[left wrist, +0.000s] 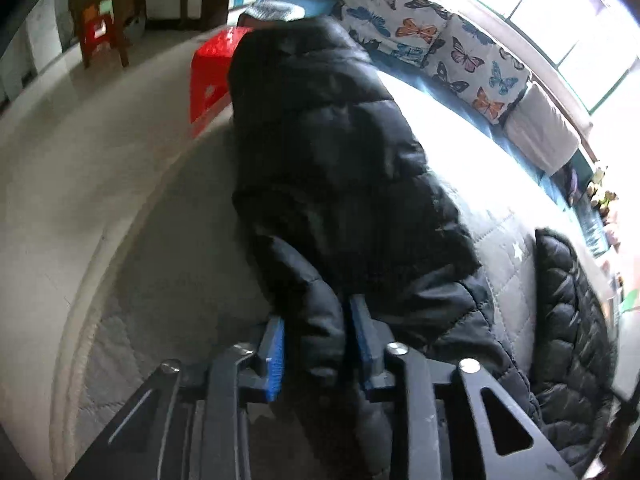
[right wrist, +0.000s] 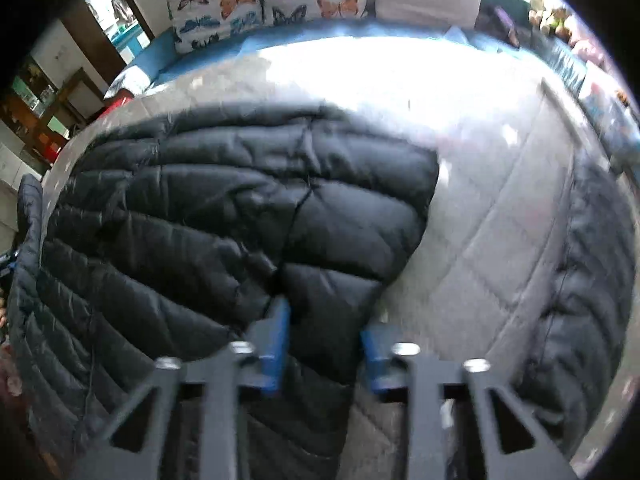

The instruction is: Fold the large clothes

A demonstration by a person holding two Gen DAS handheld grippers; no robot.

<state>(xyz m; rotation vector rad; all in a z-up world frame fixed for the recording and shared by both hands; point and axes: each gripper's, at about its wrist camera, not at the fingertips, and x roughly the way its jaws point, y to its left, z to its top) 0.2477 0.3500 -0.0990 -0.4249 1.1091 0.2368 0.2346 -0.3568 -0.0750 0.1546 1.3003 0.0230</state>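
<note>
**Both tongs clamped on the black puffer jacket**

The left gripper (left wrist: pixel 316 344) pinches a fold of the black puffer jacket (left wrist: pixel 332 152), nearly closed on it. From there the jacket's long axis runs toward 12 o'clock along the grey quilted bed (left wrist: pixel 504 264). The right gripper (right wrist: pixel 324 344) is likewise closed on the jacket's edge (right wrist: pixel 224 208), the bulk spreading toward 10 o'clock.

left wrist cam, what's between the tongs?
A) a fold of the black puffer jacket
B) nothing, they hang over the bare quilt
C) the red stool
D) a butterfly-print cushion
A: the blue pads of the left tongs press on a fold of the black puffer jacket, which lies on the grey quilt; the butterfly cushions and the red stool sit far off.
</note>
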